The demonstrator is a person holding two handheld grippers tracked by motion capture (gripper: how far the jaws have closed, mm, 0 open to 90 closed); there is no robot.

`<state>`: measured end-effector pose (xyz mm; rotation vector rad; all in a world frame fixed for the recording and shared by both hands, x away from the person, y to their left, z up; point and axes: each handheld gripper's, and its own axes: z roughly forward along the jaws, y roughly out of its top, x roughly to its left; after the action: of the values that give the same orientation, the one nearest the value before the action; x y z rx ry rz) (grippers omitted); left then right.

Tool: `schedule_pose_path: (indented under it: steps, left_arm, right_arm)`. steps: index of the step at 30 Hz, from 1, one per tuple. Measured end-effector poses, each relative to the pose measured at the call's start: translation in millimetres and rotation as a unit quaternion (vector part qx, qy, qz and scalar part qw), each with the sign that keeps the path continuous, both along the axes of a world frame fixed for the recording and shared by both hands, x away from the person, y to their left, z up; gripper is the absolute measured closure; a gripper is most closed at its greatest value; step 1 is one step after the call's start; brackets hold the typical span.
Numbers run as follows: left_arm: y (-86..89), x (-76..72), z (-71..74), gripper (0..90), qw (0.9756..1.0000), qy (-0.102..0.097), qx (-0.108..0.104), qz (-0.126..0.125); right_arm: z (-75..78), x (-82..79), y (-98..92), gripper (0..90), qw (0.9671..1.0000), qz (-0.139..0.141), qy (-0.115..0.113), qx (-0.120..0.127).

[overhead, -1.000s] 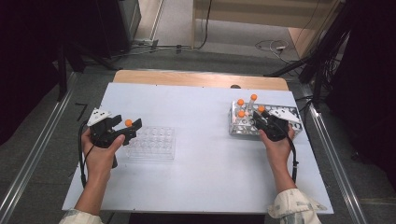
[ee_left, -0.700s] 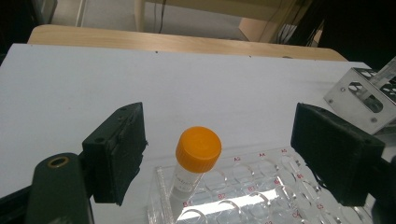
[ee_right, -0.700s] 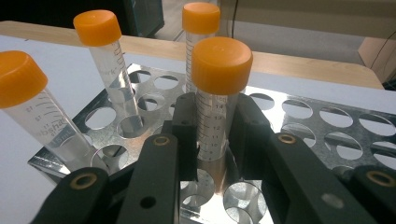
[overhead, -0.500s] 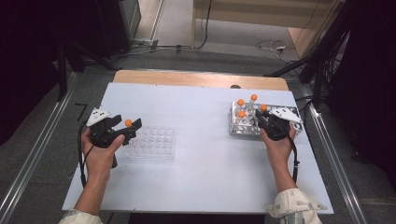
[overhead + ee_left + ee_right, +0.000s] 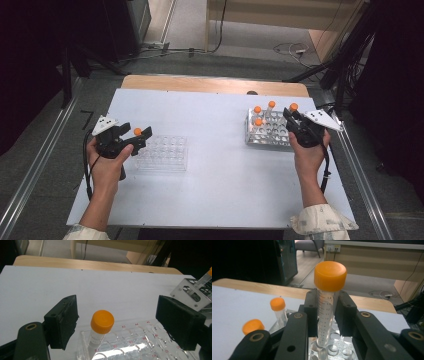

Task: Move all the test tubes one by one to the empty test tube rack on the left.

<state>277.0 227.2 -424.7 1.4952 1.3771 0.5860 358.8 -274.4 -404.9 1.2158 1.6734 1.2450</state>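
A clear plastic rack (image 5: pixel 162 152) lies at the left of the white table (image 5: pixel 215 195). One orange-capped tube (image 5: pixel 101 325) stands in its near corner. My left gripper (image 5: pixel 137 136) is open, its jaws wide on either side of that tube without touching it (image 5: pixel 120 317). At the right stands a metal rack (image 5: pixel 267 132) with three orange-capped tubes (image 5: pixel 258 122). My right gripper (image 5: pixel 325 315) is shut on another orange-capped tube (image 5: pixel 325 310), held upright with its bottom just above the rack's holes (image 5: pixel 332 350). In the high view this tube's cap (image 5: pixel 293 106) shows above the right gripper (image 5: pixel 292 116).
A wooden strip (image 5: pixel 215 85) runs along the table's far edge, with dark floor and cables beyond. Metal rails flank the table on both sides. The metal rack's corner (image 5: pixel 190 293) shows at the right of the left gripper view.
My right hand has risen, lifting its tube up out of the metal rack. The left hand and its gripper have stayed where they were.
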Motion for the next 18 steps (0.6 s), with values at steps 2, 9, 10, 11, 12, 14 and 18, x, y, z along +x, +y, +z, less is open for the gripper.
schedule_pose_path:
  steps: [2,9,10,11,12,14,18]
  left_arm:
    - [-0.5,-0.6,1.1,19.1,1.0,-0.001,-0.001,-0.002]
    - [-2.0,-5.2,8.5,19.1,0.9998,-0.012,-0.01,-0.011]
    - [-2.7,-6.0,9.5,19.1,0.9997,-0.014,-0.012,-0.013]
    - [-3.7,-6.6,10.5,19.1,0.9997,-0.015,-0.013,-0.016]
    - [-3.7,-6.6,10.5,19.1,0.9997,-0.015,-0.013,-0.016]
    - [-6.3,-7.8,12.4,19.1,0.9995,-0.018,-0.014,-0.023]
    - [-12.2,-10.4,16.5,19.1,0.999,-0.024,-0.014,-0.033]
  right_arm:
    - [5.3,-4.7,-0.5,71.0,1.0,0.004,0.001,0.006]
    - [10.1,-28.1,9.3,71.0,0.999,0.034,0.027,-0.011]
    - [9.8,-31.8,11.3,71.0,0.9986,0.042,0.029,-0.015]
    - [9.5,-35.1,13.5,71.0,0.9982,0.048,0.031,-0.019]
    - [9.6,-38.0,15.8,71.0,0.9978,0.054,0.033,-0.022]
    - [11.4,-42.5,20.4,71.0,0.9971,0.064,0.033,-0.024]
    - [16.1,-48.2,28.1,71.1,0.9959,0.081,0.031,-0.024]
